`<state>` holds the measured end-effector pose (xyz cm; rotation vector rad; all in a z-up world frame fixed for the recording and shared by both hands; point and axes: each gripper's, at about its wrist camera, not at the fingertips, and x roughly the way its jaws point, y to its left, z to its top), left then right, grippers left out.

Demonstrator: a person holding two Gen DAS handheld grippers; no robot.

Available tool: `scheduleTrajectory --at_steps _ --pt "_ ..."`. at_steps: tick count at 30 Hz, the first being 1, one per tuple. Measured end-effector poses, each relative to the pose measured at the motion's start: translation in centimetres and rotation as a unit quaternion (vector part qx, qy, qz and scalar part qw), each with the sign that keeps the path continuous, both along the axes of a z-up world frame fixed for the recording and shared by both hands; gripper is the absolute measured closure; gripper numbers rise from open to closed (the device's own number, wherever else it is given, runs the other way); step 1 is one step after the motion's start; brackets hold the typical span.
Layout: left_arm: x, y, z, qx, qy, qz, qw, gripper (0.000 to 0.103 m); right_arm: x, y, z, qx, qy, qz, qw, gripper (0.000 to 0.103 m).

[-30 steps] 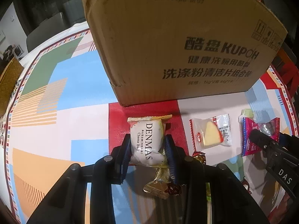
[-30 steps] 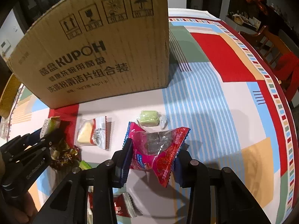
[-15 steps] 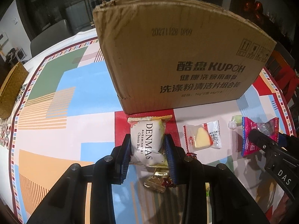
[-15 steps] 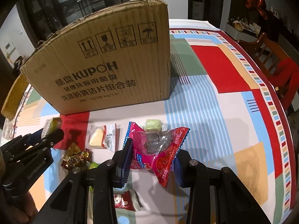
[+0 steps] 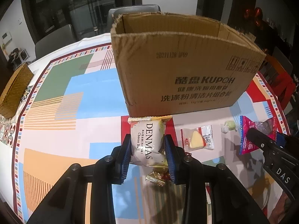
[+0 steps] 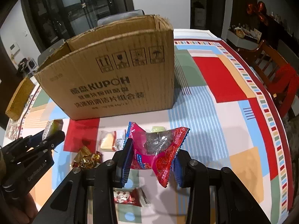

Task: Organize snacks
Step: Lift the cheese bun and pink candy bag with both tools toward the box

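My left gripper [image 5: 147,145] is shut on a white DENMAS cheese ball packet [image 5: 146,142] and holds it above the table, in front of the open cardboard box [image 5: 183,78]. My right gripper [image 6: 152,153] is shut on a red and pink snack packet [image 6: 158,147], also lifted in front of the box [image 6: 112,82]. Each gripper shows in the other's view, the right one [image 5: 261,141] and the left one [image 6: 46,138]. On the table lie a cheese wedge packet [image 5: 197,140], a green candy [image 5: 229,126], gold-wrapped candies [image 6: 86,158] and a small red packet [image 6: 129,196].
The table carries a colourful patterned cloth [image 5: 61,112]. A woven basket [image 5: 13,91] sits at its far left edge. A wooden chair [image 6: 276,74] stands at the right, grey chairs [image 5: 54,41] behind the table.
Both grippers have risen with their packets. The box's open top and inner walls have come into view, and the table items look lower and smaller.
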<state>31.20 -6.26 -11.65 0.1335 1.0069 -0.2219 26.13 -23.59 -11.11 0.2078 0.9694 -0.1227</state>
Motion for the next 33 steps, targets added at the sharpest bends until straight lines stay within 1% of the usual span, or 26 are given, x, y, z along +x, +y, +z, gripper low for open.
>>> scheduleTrajectory --at_steps 19,33 --pt "-1.3 0.7 4.2 -0.018 -0.038 0.008 0.9991 0.069 -0.9 0.5 3.6 -0.003 -0.041 0.011 0.999 0.064" --pt "-2.0 1.3 8.0 -0.034 -0.073 0.014 0.9967 0.069 -1.0 0.9 7.3 -0.005 -0.082 0.020 0.996 0.063"
